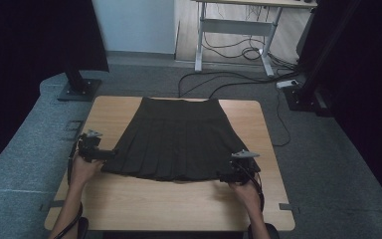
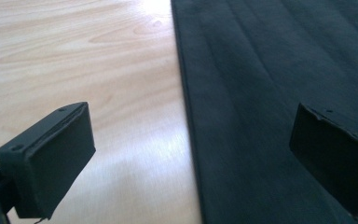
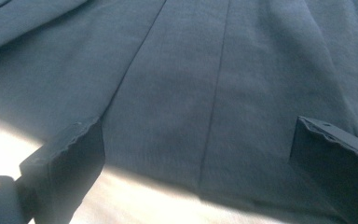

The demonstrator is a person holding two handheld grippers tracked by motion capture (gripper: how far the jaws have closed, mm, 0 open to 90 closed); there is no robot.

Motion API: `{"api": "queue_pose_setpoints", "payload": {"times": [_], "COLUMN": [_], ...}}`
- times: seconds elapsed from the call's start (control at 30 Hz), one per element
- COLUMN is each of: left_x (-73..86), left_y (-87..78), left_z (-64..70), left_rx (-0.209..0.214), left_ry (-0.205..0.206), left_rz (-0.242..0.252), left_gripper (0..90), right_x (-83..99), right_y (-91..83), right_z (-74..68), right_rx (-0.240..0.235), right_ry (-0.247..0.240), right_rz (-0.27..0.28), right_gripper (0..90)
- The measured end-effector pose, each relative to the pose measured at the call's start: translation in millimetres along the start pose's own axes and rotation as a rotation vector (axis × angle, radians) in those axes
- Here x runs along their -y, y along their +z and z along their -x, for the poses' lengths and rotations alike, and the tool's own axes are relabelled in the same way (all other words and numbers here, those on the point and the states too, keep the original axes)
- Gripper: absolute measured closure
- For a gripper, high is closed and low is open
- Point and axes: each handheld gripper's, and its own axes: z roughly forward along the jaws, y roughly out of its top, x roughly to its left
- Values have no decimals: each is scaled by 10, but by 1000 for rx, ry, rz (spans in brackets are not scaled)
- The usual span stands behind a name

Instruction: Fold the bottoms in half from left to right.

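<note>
A dark pleated skirt [image 1: 179, 139] lies flat on the wooden bench [image 1: 179, 204]. The left gripper [image 1: 110, 154] sits at its left edge, the right gripper [image 1: 224, 176] apparently over the hem; both have jaws apart.

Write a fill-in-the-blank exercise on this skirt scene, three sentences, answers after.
1. The dark pleated skirt lies spread flat on the ____ table.
2. The left gripper has its jaws ____, astride the skirt's side edge.
3. The right gripper is at the skirt's ____, the wider end.

Missing words: wooden; open; hem
</note>
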Motion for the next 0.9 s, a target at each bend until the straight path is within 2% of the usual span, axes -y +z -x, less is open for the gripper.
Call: {"api": "queue_pose_setpoints", "payload": {"times": [0.03,0.07,0.13,0.2,0.23,0.3,0.33,0.4,0.5,0.57,0.6,0.63,0.67,0.77,0.8,0.83,0.87,0.9], "left_x": [0,-15,2,47,78,106,142,167,226,280,280,306,347,399,459,459,507,527], "left_y": [0,106,209,301,330,336,322,294,237,180,180,151,91,40,-2,-2,-44,-66], "left_z": [0,-11,-19,-9,-2,-4,-4,39,123,215,215,268,366,439,492,492,549,584], "left_rx": [0,-19,-29,-48,-44,-34,-28,-42,-57,-72,-72,-78,-78,-64,-27,-27,-4,0], "left_ry": [0,1,9,39,52,37,8,22,16,22,22,31,60,64,41,41,30,35], "left_rz": [0,-15,-34,-56,-53,-35,-24,-19,-12,-1,-1,-1,-14,-20,-28,-28,-39,-43], "left_gripper": [0,0,0,3,13,5,13,24,36,85,93,93,98,99,99,99,99,99], "right_x": [0,-33,-50,-44,-33,2,18,25,25,45,45,56,80,121,137,152,168,184], "right_y": [0,62,122,181,212,264,282,287,277,253,253,238,205,154,136,117,99,82], "right_z": [0,-22,-26,-11,-1,21,30,45,61,75,75,85,115,169,190,210,231,251], "right_rx": [0,21,52,84,98,115,116,120,120,123,123,124,123,120,119,119,117,114], "right_ry": [0,7,18,23,25,22,22,17,16,16,16,16,14,10,8,7,3,-2], "right_rz": [0,1,-4,-15,-28,-47,-52,-49,-64,-67,-67,-70,-76,-78,-78,-78,-78,-77], "right_gripper": [33,34,33,34,36,42,40,46,49,51,51,51,51,52,53,54,54,55]}}
